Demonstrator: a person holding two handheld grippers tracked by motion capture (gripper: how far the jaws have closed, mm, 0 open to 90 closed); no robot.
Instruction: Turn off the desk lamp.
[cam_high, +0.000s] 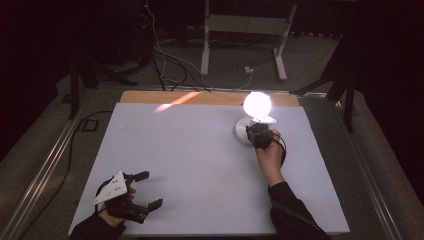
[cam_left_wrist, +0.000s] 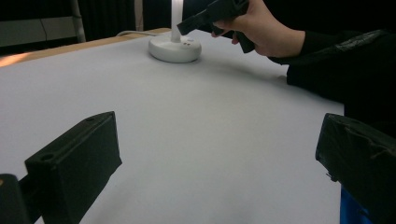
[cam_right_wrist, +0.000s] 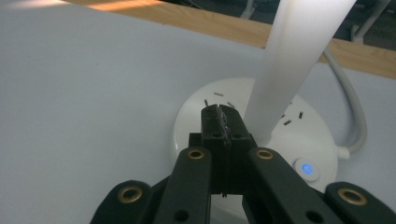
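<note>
A white desk lamp stood at the far right of the surface, lit, its head a bright glare in the high view. Its round base sat flat on the white sheet that covered the surface, with a strip of bare wood showing along the far edge. A white stem rose from the base, tilted, and a white cord curved away from the base toward the wooden edge. A small button with a blue glow sat on the base.

The right gripper hung over the near part of the base, its jaws pressed together with nothing between them, their tips just beside the foot of the stem and to the left of the blue button in the right gripper view. Whether the tips touched the base could not be told. In the left gripper view the right hand held that gripper above the base.

The left gripper lay low over the near left corner of the surface, well apart from the lamp, its jaws spread wide and holding nothing. No container was on the surface.
</note>
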